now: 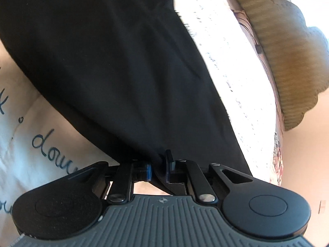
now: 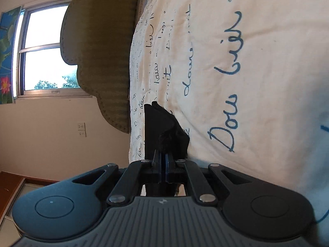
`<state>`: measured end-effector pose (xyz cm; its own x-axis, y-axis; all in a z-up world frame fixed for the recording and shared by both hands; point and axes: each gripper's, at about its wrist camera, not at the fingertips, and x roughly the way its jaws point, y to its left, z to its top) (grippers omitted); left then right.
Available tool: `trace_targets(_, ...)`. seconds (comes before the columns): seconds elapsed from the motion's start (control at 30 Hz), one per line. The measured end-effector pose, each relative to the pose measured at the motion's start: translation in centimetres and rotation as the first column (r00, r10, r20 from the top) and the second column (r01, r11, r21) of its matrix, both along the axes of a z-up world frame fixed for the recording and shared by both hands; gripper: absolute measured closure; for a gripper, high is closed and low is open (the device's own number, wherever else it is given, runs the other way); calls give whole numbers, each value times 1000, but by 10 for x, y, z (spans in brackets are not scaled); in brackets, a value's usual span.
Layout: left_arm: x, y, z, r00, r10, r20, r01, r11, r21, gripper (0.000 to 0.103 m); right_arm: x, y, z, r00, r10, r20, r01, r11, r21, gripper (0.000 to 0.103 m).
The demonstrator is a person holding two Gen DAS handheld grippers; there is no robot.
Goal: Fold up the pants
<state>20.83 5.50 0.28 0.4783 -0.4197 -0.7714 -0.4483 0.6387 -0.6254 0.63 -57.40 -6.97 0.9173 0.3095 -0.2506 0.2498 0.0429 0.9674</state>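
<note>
Black pants (image 1: 113, 61) spread across the bed and fill most of the left wrist view. My left gripper (image 1: 159, 165) is shut on a bunched edge of that cloth, which is pinched between the blue-padded fingers (image 1: 148, 170). In the right wrist view, which is rolled on its side, my right gripper (image 2: 163, 156) is shut on another bunch of the black pants (image 2: 164, 131). That fabric sticks out past the fingertips and hangs just off the bed cover. How the two held parts join is hidden.
A white bed cover (image 2: 246, 82) with dark blue script writing lies under everything (image 1: 30, 144). An olive ribbed, scalloped headboard (image 2: 107, 51) stands at the bed's end (image 1: 287, 61). Beyond it are a window (image 2: 45, 51), wall sockets (image 2: 81, 129) and a wooden cabinet (image 2: 10, 183).
</note>
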Motion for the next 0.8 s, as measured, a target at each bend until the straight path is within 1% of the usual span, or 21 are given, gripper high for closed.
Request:
trace_targets(0.07,2,2,-2,1000,-7,4,7,1000,2,86,4,1,11,1000,9,30,-8,1000,-21,100)
trace_targets(0.13,2,4,-12,1000,11,-8,-11,1000,-16,85,9,0,18,999,14,38,-12,999,-38,100)
trace_targets(0.17,0,5,-16,1000,15,-9,-15,1000,-14,82,11,-1,19,999,16,33,-14,999,-44,100)
trace_targets(0.23,-7,6,-13,1000,21,-1,-21,999,-34,83,14,-2,14,999,25,-27,-27,996,-81,100)
trace_targets(0.27,-8,5,-12,1000,7,3,-7,999,-38,81,14,-3,6,997,26,-69,-32,996,-86,100)
trace_targets(0.3,-6,7,-13,1000,-9,1,9,999,-54,81,12,-4,-2,996,22,-82,-27,998,-62,100)
trace_targets(0.33,-7,12,-13,1000,-27,-9,27,997,-76,81,11,-5,-7,997,17,-76,-20,999,-39,100)
trace_targets(0.4,-9,19,-13,997,-72,-16,70,990,-124,80,10,-3,-4,997,15,-71,-19,999,-49,100)
trace_targets(0.43,-11,23,-11,994,-104,-19,101,986,-130,77,11,-2,-2,996,18,-83,-22,999,-49,100)
trace_targets(0.47,-15,29,-9,992,-127,-13,125,985,-122,76,11,-2,0,995,17,-101,-22,999,-45,99)
trace_targets(0.53,-29,43,-1,989,-149,25,150,986,-68,74,7,-3,7,993,-5,-116,-3,998,-63,95)
trace_targets(0.6,-42,63,5,992,-118,50,119,993,-16,67,-5,-2,25,988,-95,-118,73,981,-179,94)
trace_targets(0.63,-53,69,6,996,-74,53,74,997,-5,62,-8,1,36,985,-126,-119,94,964,-249,93)
trace_targets(0.67,-58,80,5,998,-24,50,25,1000,-9,59,-9,8,47,984,-140,-108,102,947,-304,91)
trace_targets(0.7,-61,90,3,998,26,48,-25,999,-21,57,-7,17,57,990,-121,-78,89,939,-331,91)
trace_targets(0.73,-62,99,1,996,69,49,-68,997,-35,55,-1,29,66,996,-78,-44,58,938,-341,91)
trace_targets(0.8,-60,107,-3,991,126,53,-123,991,-56,53,22,65,82,998,63,-13,-64,932,-358,90)
